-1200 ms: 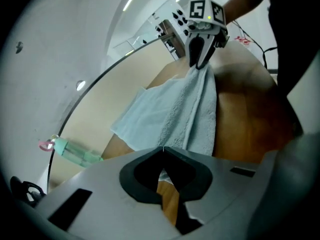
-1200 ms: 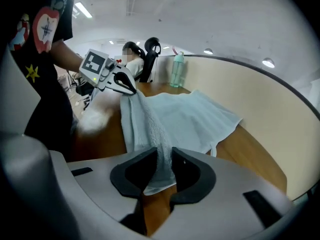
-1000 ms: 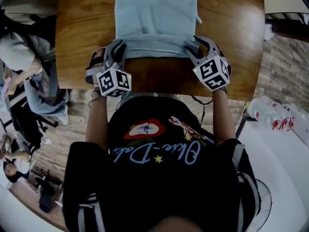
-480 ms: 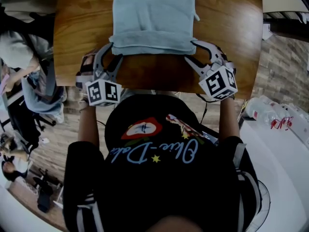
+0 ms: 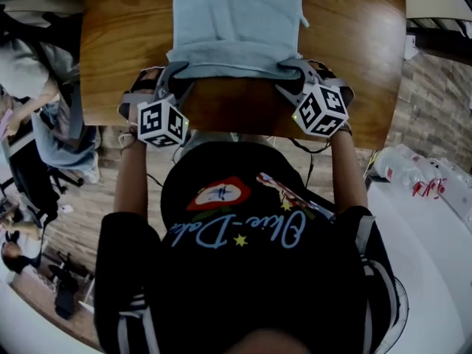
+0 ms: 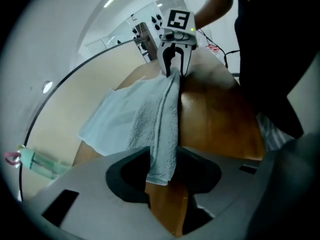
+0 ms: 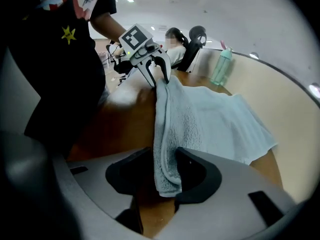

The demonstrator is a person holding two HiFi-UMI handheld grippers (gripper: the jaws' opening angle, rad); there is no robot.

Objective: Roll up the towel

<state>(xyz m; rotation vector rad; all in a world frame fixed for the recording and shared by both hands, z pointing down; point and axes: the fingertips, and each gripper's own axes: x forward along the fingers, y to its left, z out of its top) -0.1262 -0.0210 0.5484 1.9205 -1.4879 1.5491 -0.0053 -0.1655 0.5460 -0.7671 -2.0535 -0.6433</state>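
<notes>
Two ends of one fold, one gripper to each. Light blue towel [image 5: 237, 21] spread down the middle of the table [image 5: 354, 43], flat part running off toward the far edge, doubled-over near end lying short of the near edge and parallel to it. Long axis of that fold: left to right, straight from one gripper to the other. At the fold's left end the left gripper [image 5: 175, 71], at its right end the right gripper [image 5: 296, 69], both reaching in from the near edge and pointing steeply down, neither nearer than the other.

Along the left jaws: just been closing, end of the fold standing between the pads and touched on both sides, so gripping the towel at a middling width. Along the right jaws: likewise just been closing, thick doubled edge filling the gap, pads against it, held at a wide setting.

Rest of the towel lying ahead of both grippers, away from the person. Judged next: turning both ends over together toward the far edge, kept level for a square roll; risk of skew with one end leading.
</notes>
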